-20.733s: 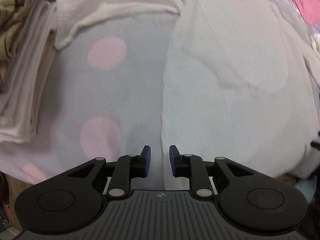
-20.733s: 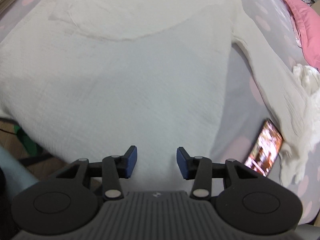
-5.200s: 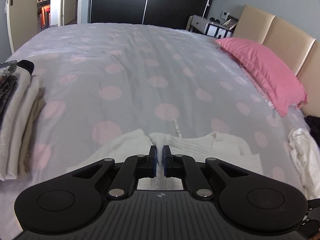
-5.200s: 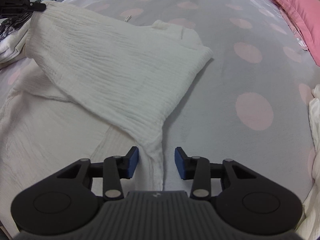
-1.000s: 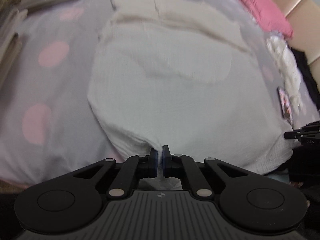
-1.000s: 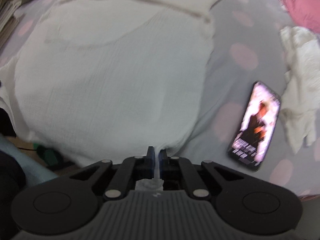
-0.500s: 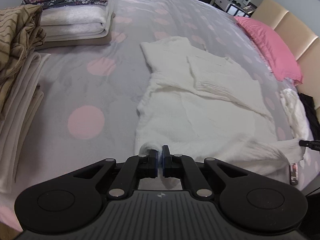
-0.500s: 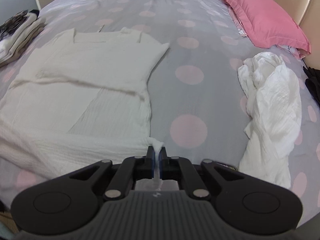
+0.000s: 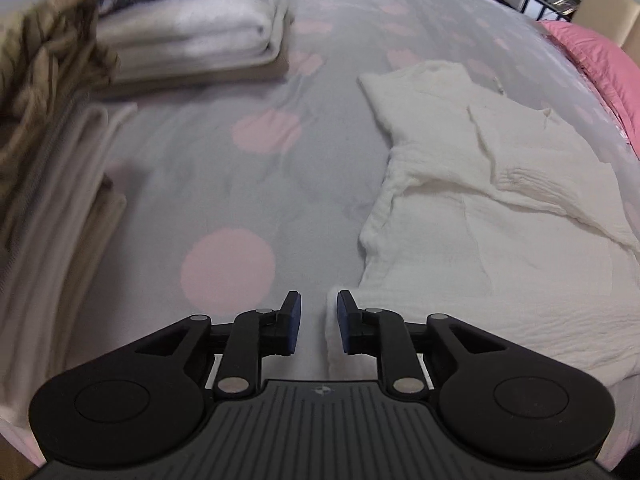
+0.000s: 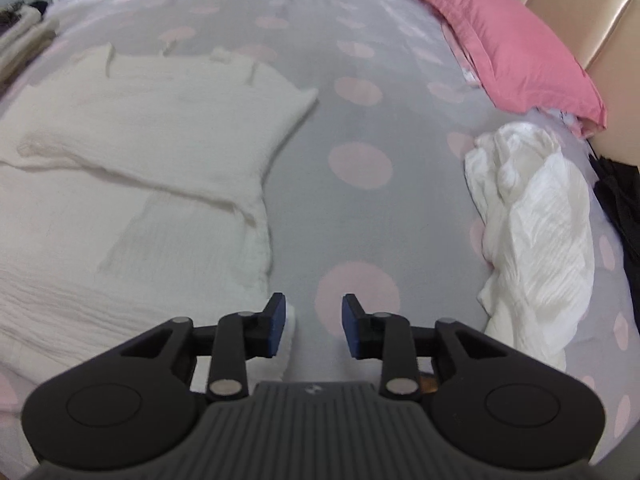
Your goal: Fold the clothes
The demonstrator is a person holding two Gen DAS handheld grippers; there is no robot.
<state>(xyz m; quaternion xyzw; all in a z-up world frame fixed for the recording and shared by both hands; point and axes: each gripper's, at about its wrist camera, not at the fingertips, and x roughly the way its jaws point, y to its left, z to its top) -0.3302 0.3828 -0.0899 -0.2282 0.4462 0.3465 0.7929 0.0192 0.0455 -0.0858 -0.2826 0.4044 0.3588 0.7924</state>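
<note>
A cream textured garment [image 9: 492, 216] lies flat on the grey bed with pink dots, its sleeves folded across the body and its lower hem folded up. My left gripper [image 9: 318, 322] is open at the garment's near left corner, with the folded edge just inside its right finger. The same garment [image 10: 132, 184] fills the left half of the right wrist view. Over its near right corner my right gripper [image 10: 313, 326] stands open, the cloth touching only its left finger.
Stacks of folded clothes [image 9: 188, 36] and beige folded pieces [image 9: 52, 216] sit left of the garment. A crumpled white garment [image 10: 532, 232] lies to the right, near a pink pillow [image 10: 508, 44] and a tan headboard [image 10: 580, 12]. Dark items [image 10: 624, 200] sit at the far right.
Both grippers held the garment's hem shut half a second ago; both have now opened and let it go. The hem lies folded up on the bed.
</note>
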